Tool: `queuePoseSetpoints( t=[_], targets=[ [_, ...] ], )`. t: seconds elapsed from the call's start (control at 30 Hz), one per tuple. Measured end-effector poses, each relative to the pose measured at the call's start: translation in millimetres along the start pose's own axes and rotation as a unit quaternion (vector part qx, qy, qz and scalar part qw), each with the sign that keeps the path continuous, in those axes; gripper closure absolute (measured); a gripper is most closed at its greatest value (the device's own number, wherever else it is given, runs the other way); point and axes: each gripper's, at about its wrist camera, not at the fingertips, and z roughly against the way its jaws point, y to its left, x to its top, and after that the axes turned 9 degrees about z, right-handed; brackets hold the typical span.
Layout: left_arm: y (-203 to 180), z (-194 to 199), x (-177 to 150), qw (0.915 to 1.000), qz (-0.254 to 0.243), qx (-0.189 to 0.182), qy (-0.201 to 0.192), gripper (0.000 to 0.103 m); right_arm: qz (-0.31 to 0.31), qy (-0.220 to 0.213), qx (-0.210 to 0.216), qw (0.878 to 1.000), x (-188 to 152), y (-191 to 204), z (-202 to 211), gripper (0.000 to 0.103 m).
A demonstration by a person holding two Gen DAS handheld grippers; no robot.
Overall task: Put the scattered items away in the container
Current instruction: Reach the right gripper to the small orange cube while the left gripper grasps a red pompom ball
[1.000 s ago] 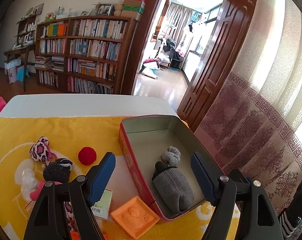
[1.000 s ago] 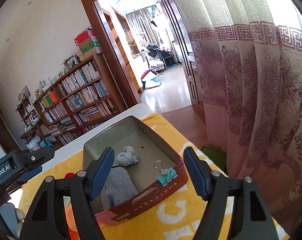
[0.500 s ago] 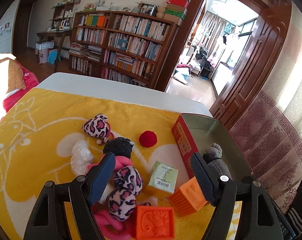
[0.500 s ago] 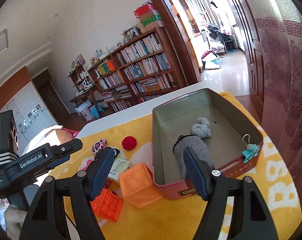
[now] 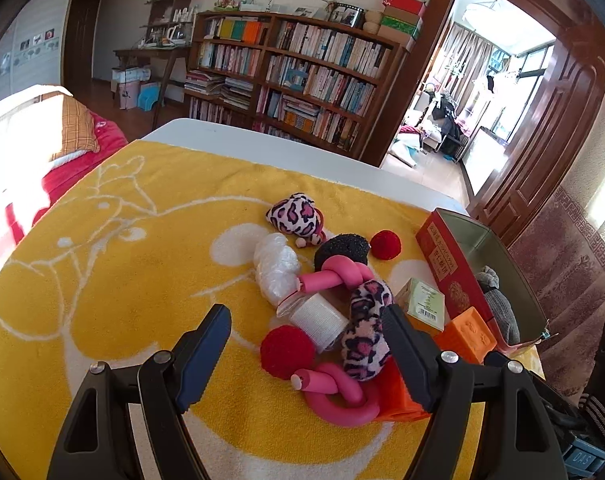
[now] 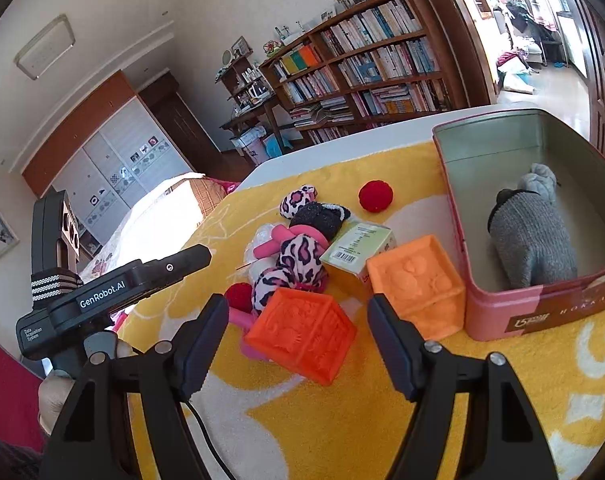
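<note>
A red tin box (image 6: 502, 312) (image 5: 446, 264) stands at the right on the yellow towel and holds a grey sock (image 6: 530, 232). Left of it lies a pile: two orange cubes (image 6: 302, 332) (image 6: 418, 280), a green-white carton (image 6: 358, 244) (image 5: 424, 304), leopard plush pieces (image 5: 366, 328) (image 5: 294, 212), pink foam curlers (image 5: 334, 392), two red pompoms (image 5: 286, 350) (image 5: 386, 244), a black pouf (image 5: 342, 248), a clear bag (image 5: 274, 268). My left gripper (image 5: 306, 356) is open above the near pompom. My right gripper (image 6: 298, 344) is open around the near orange cube.
The yellow towel (image 5: 122, 260) covers a white table (image 5: 262, 148). The left gripper's body (image 6: 102, 296) shows in the right wrist view, left of the pile. A bookshelf (image 5: 294, 80), a bed (image 5: 42, 140) and an open doorway (image 5: 462, 112) lie beyond.
Both grippers have swung left, away from the tin box and over the pile. The right gripper now frames the near orange cube. Both stay open.
</note>
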Motion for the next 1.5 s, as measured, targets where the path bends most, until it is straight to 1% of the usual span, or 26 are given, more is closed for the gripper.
queuePoseSetpoints(
  t=[0.17,0.27,0.3,0.47,0.63,0.77,0.83,0.9,0.97,1.03,1.07,1.1,1.2,1.27,1.33,1.5],
  targets=[
    [24,-1,-2,0.9996,0.026,0.009,0.008,0.023,0.03,0.036,-0.026,0.999,-10,16,-23,0.027],
    [30,-3,-4,0.9995,0.028,0.01,0.009,0.023,0.044,0.048,-0.053,0.996,-13,22,-34,0.027],
    [30,-3,-4,0.9995,0.028,0.01,0.011,0.023,0.046,0.051,-0.057,0.996,-13,24,-37,0.026],
    [33,-8,-6,0.9994,0.025,0.012,0.018,0.023,0.053,0.051,-0.068,0.995,-9,29,-46,0.022],
    [37,-11,-8,0.9992,0.03,0.016,0.021,0.023,0.07,0.049,-0.076,0.993,-10,38,-49,0.021],
    [41,-14,-8,0.9988,0.037,0.02,0.024,0.023,0.065,0.054,-0.07,0.994,-10,36,-46,0.021],
    [43,-15,-7,0.9987,0.039,0.022,0.025,0.023,0.074,0.055,-0.066,0.994,-11,39,-46,0.02],
    [43,-16,-7,0.9986,0.039,0.023,0.026,0.023,0.088,0.054,-0.078,0.992,-12,44,-47,0.02],
    [41,-17,-7,0.9988,0.035,0.023,0.027,0.023,0.088,0.064,-0.097,0.989,-13,45,-54,0.02],
    [40,-18,-7,0.9988,0.031,0.024,0.029,0.023,0.07,0.084,-0.112,0.988,-16,37,-60,0.021],
    [39,-19,-8,0.9988,0.03,0.023,0.03,0.023,0.057,0.087,-0.105,0.989,-16,31,-60,0.023],
    [39,-19,-8,0.9988,0.029,0.022,0.032,0.023,0.049,0.085,-0.099,0.99,-15,27,-59,0.027],
    [38,-23,-8,0.9985,0.032,0.012,0.042,0.023,0.064,0.076,-0.116,0.988,-15,30,-53,0.037],
    [35,-26,-8,0.9983,0.032,0.001,0.049,0.023,0.073,0.074,-0.123,0.987,-16,34,-50,0.04],
    [31,-30,-9,0.9982,0.026,-0.008,0.053,0.023,0.077,0.074,-0.128,0.986,-16,33,-48,0.041],
    [16,-41,-11,0.9983,-0.014,-0.002,0.057,0.024,0.071,0.074,-0.128,0.986,-17,30,-45,0.041]
  ],
)
